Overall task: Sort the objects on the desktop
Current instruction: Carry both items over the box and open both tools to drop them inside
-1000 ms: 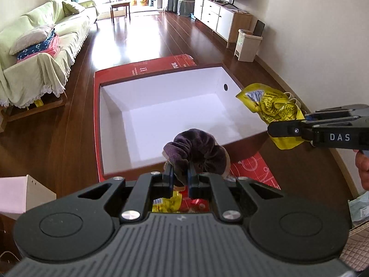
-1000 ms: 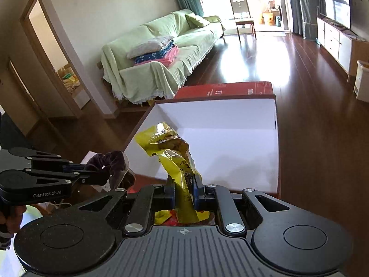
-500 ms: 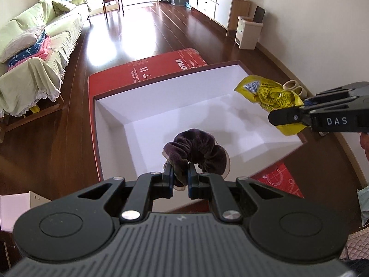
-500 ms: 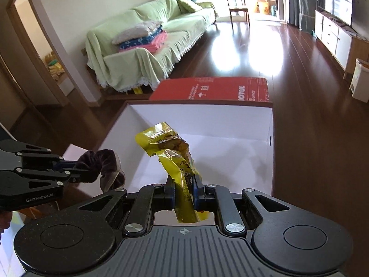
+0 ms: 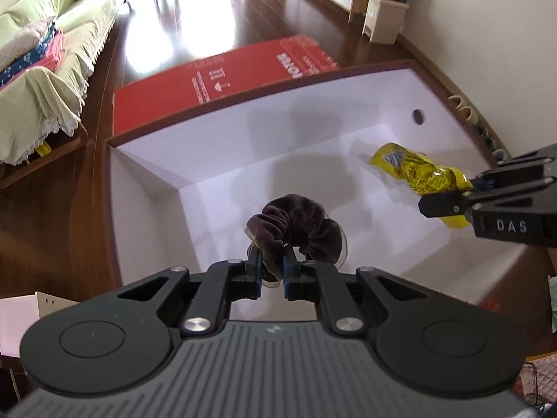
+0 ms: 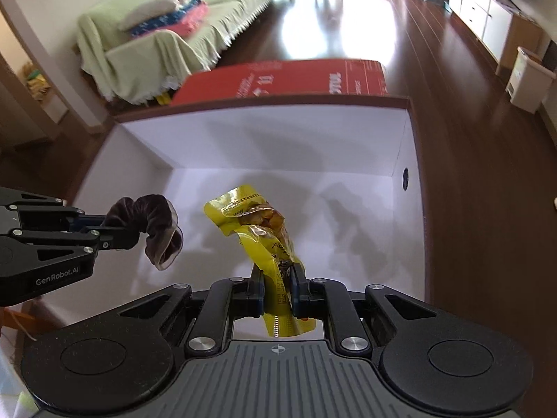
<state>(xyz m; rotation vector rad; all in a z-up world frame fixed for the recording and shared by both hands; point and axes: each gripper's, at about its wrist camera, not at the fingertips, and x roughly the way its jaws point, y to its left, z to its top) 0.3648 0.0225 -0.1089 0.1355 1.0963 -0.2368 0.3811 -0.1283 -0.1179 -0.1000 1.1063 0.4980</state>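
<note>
A dark purple velvet scrunchie [image 5: 299, 226] hangs from my left gripper [image 5: 271, 264], which is shut on it above the open white-lined box [image 5: 243, 146]. The right wrist view shows that same scrunchie [image 6: 156, 230] at the left, held out over the box floor. My right gripper [image 6: 276, 275] is shut on a crumpled yellow snack packet [image 6: 257, 223], also over the inside of the box [image 6: 296, 139]. From the left wrist camera, the packet [image 5: 414, 170] and the right gripper [image 5: 449, 198] enter from the right edge.
The box has a red outer flap [image 5: 216, 80] lying on the dark wood floor. A green-covered sofa [image 5: 41, 69] stands at the left, a white cabinet [image 6: 484, 14] and a small bin [image 5: 386, 17] along the right wall. A pale box [image 5: 21, 320] sits near left.
Both grippers have moved forward and lower, from near the box's front rim to over its inside. Each still holds its object.
</note>
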